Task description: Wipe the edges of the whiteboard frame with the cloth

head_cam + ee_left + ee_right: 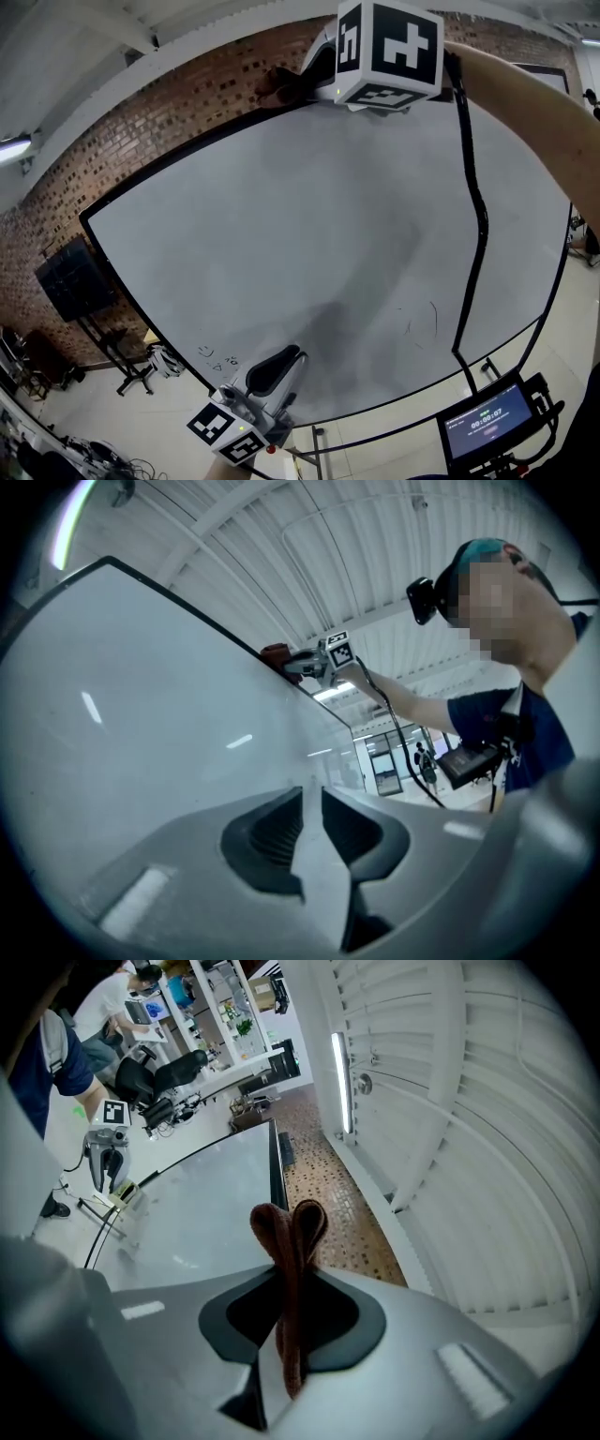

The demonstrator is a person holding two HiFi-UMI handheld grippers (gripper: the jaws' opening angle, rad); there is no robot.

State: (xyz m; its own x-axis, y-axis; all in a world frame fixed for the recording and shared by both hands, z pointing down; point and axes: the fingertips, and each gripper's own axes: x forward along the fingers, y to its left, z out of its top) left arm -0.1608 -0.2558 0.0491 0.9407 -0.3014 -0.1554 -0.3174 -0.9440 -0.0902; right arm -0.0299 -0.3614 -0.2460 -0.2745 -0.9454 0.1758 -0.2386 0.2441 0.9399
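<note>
While right gripper (291, 1288) clamps cloth (289, 1227) at frame (277, 1166) top edge | left gripper (312, 808): jaws slightly apart, empty, low by board (281, 234) | tip: press cloth fold flat onto black rim, slide along it steadily, not drifting onto white.

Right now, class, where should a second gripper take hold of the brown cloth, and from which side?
Take the doubled loop of the cloth that stands past the right gripper's tips, coming from in front of them. The rest is pinched between its jaws; only that fold is free.
</note>
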